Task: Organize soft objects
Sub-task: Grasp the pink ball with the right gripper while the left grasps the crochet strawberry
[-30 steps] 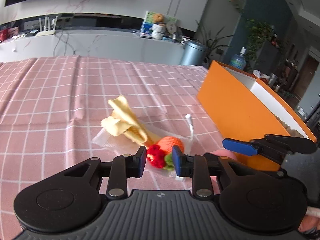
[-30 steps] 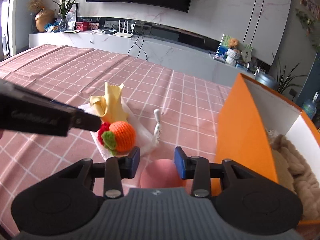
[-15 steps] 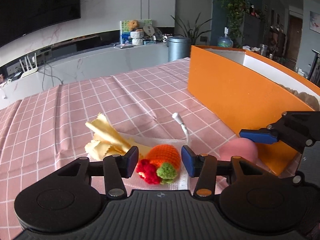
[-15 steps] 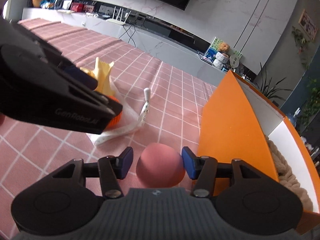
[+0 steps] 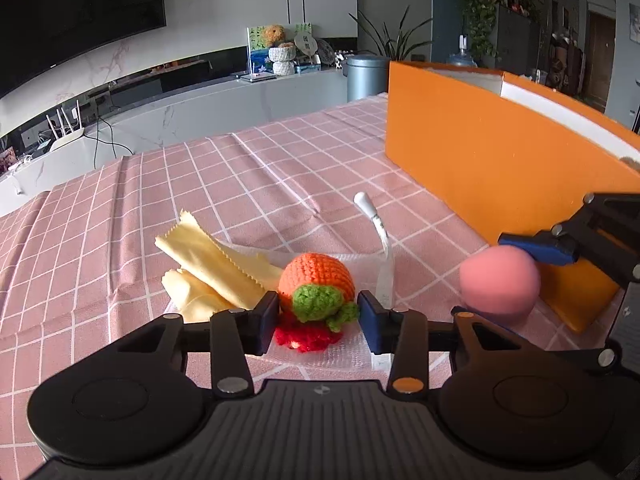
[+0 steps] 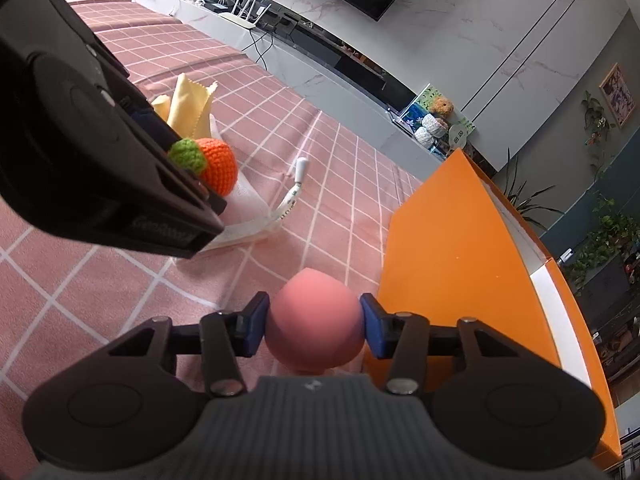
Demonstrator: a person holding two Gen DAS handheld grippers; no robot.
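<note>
- The pink foam ball (image 6: 314,328) is seen between the blue pads of the right gripper (image 6: 314,330), low over the pink checked tablecloth (image 6: 340,184); both pads are pressed against its sides, so the ball is gripped; the jaws have just been closing on it.
- The same ball (image 5: 499,280) is seen from the left wrist view just beside the near corner of the orange box (image 5: 492,160), with one blue pad of the right gripper (image 5: 538,248) laid on its upper side.
- The crocheted orange fruit (image 5: 316,276), with its green leaf turned toward the camera, is framed by the pads of the left gripper (image 5: 318,320); the pads are set at its flanks, but whether they press on it cannot be told; these jaws have just been closing too.
- A red crocheted piece (image 5: 304,336) lies under the fruit, on a white mesh pouch (image 5: 352,356) spread flat on the cloth; a white cord with a rounded tip (image 5: 374,216) rises from the pouch's far edge.
- Folded yellow cloths (image 5: 212,264) with pinked edges lie partly on the pouch, beyond the left pad.
- In the right wrist view the orange box (image 6: 460,264) is open at the top, with a white inner wall.
</note>
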